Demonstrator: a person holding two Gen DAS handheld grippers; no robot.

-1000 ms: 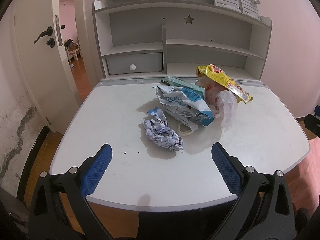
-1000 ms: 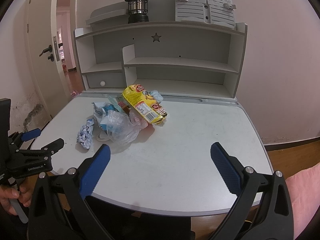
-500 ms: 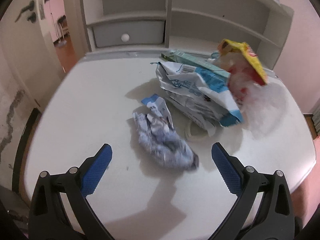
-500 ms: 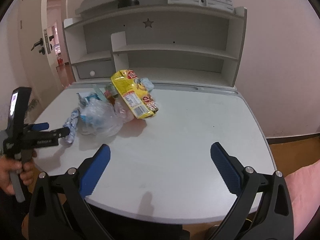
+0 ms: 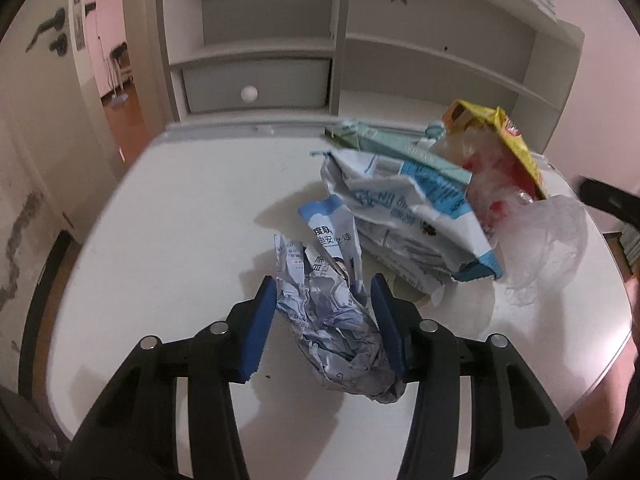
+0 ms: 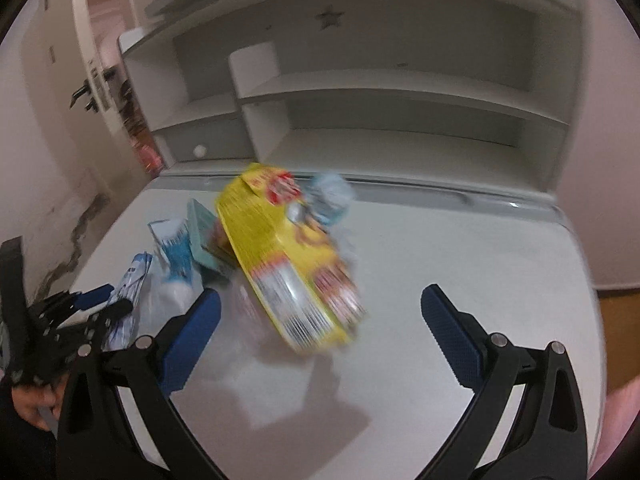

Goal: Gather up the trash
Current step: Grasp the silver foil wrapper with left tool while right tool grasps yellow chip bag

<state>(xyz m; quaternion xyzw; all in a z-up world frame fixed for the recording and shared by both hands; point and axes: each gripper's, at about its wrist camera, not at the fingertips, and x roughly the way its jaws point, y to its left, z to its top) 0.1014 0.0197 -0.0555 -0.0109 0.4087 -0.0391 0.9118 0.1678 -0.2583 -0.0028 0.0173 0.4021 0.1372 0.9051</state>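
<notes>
A pile of trash lies on the white desk (image 5: 172, 240). My left gripper (image 5: 324, 300) is shut on a crumpled white-and-blue wrapper (image 5: 336, 320), its blue pads pressing both sides. Behind it lie a larger white-and-blue bag (image 5: 408, 216), a teal box (image 5: 400, 148), a clear plastic bag (image 5: 544, 236) and a yellow snack bag (image 5: 516, 144). In the right wrist view my right gripper (image 6: 320, 308) is open, with the yellow snack bag (image 6: 296, 264) between and just beyond its fingers. The left gripper (image 6: 96, 300) shows at the left there.
A shelf unit (image 5: 336, 52) with a small drawer (image 5: 256, 88) stands at the back of the desk. An open door (image 5: 44, 92) is at the left. The desk's right half (image 6: 480, 264) is bare surface.
My left gripper moved forward and closed on the crumpled wrapper. My right gripper moved forward and down toward the yellow snack bag, still open.
</notes>
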